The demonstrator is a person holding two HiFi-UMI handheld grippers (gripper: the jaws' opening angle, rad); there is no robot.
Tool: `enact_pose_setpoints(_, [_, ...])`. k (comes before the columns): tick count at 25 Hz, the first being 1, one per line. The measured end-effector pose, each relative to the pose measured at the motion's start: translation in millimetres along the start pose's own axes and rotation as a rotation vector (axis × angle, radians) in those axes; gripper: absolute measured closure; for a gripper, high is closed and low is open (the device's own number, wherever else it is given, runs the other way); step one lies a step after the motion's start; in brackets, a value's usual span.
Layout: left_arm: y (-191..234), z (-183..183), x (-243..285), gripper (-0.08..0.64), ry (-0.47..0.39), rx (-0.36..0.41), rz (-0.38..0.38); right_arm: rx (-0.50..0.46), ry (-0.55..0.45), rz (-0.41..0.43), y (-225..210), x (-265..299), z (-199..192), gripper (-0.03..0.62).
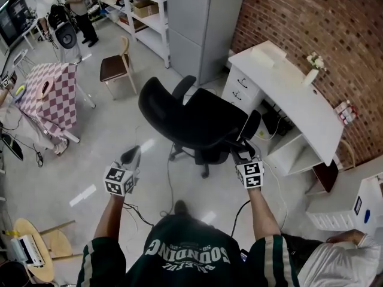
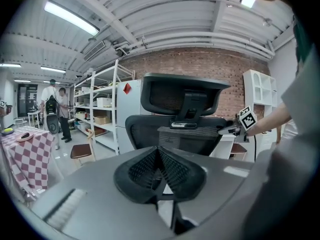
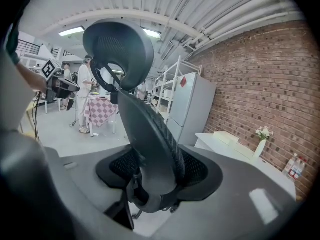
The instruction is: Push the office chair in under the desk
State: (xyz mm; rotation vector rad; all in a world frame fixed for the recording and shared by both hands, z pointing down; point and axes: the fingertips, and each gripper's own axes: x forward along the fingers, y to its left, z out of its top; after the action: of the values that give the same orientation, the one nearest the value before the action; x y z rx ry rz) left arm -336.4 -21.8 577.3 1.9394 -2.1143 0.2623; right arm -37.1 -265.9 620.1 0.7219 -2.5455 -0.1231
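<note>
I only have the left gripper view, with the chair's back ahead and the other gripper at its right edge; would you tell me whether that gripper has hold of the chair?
Observer: Yes. In the right gripper view, the backrest edge of the office chair fills the gap between the jaws of the right gripper.
Operator: Thank you. Where is the desk?
Observer: The head view shows the white desk along the brick wall, right of the chair in that picture; the seat is not under it yet.
Operator: Is anything on it?
Observer: A small vase of flowers stands near its wall-side edge.
</note>
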Motion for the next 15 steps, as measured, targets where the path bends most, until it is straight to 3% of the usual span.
enact_pose_setpoints(12, [22, 3, 17, 0.548, 0.002, 0.049, 0.006, -0.023, 0.006, -0.004, -23, -15, -12, 0.350])
enact_pose_setpoints(15, [34, 7, 30, 0.474, 0.003, 0.079, -0.007, -0.026, 0.002, -0.010, -30, -16, -14, 0.348])
